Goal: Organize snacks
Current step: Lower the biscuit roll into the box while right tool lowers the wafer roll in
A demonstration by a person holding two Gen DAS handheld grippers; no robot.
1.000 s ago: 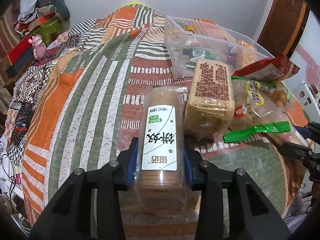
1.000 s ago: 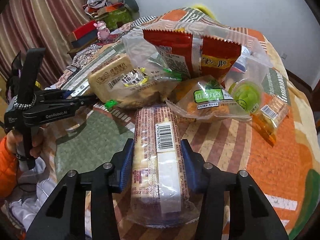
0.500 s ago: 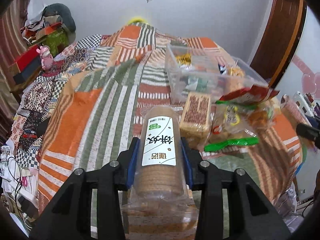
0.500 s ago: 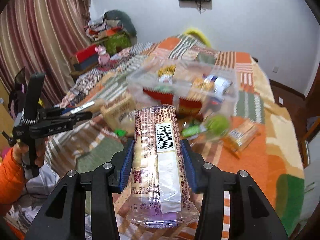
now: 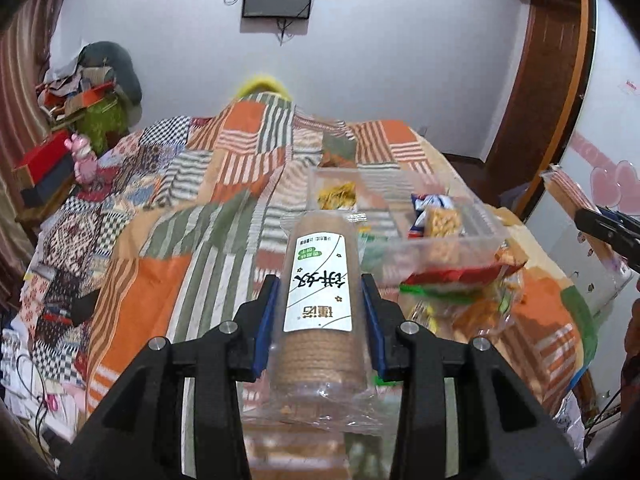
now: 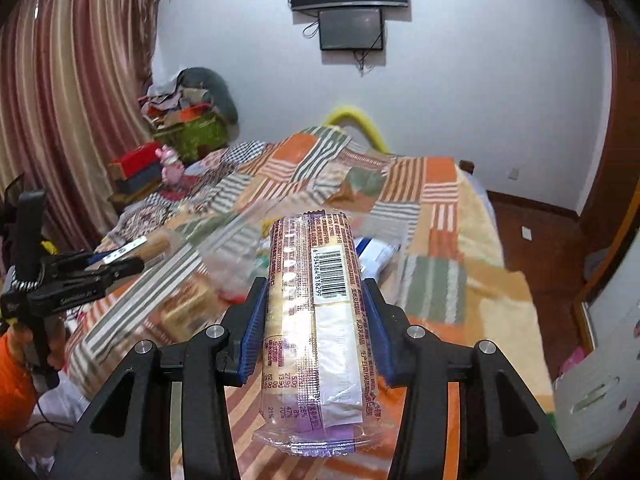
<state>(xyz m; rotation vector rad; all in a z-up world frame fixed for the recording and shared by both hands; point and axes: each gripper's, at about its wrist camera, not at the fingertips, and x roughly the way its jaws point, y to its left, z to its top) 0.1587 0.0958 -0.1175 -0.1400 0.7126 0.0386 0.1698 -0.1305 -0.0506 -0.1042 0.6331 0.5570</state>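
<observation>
Fingers (image 5: pixel 266 320) of both grippers were clamped on cylindrical clear-wrapped biscuit rolls: white-labelled (image 5: pixel 319 292) left, barcoded (image 6: pixel 320 312) right, held lengthwise, seemingly for carrying to the clear plastic box (image 5: pixel 448 242) on the bed at one o'clock.

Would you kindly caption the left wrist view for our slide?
Left gripper holds a clear-wrapped biscuit roll above a patchwork quilt, facing a clear snack bin.
</observation>
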